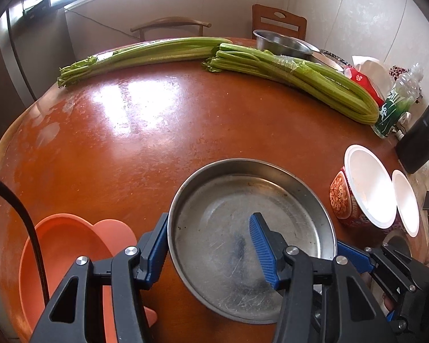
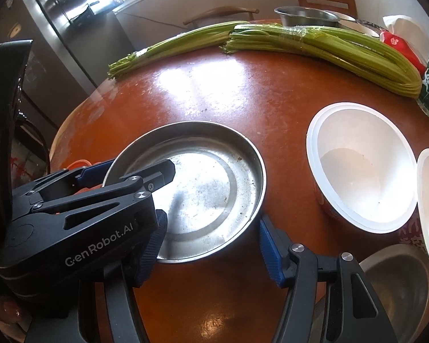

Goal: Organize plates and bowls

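Lettering "GenRobot.AI" marks left gripper (image 2: pixel 140 170); fingers of it and right gripper (image 2: pixel 211 245) (both unclenched) straddle plate (image 2: pixel 211 183).

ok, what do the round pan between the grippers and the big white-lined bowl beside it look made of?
Round pan: looks like stainless steel or similar bare metal, dull brushed finish, with fine scratches, dark specks and window glare on its floor. White-lined bowl: probably a disposable paper or foam noodle bowl, matte white inside with a printed red wrap outside; which of the two is unclear.
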Demonstrator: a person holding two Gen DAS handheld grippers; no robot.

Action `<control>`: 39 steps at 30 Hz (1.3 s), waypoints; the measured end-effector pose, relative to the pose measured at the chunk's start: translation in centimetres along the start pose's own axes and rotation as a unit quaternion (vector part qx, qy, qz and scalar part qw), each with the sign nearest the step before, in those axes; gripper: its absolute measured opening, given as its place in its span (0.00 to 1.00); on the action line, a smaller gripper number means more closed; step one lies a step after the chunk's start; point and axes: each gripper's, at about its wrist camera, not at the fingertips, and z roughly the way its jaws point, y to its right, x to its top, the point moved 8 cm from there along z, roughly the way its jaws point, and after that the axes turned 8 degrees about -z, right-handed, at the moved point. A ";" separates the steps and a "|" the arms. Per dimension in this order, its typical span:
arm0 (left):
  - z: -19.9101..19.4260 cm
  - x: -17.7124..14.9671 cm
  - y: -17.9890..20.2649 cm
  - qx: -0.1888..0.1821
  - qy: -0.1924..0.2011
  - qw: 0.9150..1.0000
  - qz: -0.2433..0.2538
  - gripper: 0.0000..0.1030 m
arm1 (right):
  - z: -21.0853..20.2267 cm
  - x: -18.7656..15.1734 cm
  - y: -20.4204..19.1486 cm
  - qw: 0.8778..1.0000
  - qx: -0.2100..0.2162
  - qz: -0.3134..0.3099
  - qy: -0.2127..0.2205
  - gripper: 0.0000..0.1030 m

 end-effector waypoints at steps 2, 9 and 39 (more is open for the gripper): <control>-0.6 -0.1 -0.1 0.000 0.004 1.000 -0.002 0.54 | -0.7 0.0 -0.3 1.000 0.003 -0.005 0.006 0.63; -3.0 -0.6 0.3 0.000 0.023 1.000 -0.009 0.54 | -3.3 -0.5 -1.0 0.999 0.005 -0.018 0.029 0.63; -11.4 -3.3 -2.9 0.006 0.090 0.994 -0.061 0.54 | -8.9 -0.7 -7.4 0.991 0.021 -0.103 0.087 0.63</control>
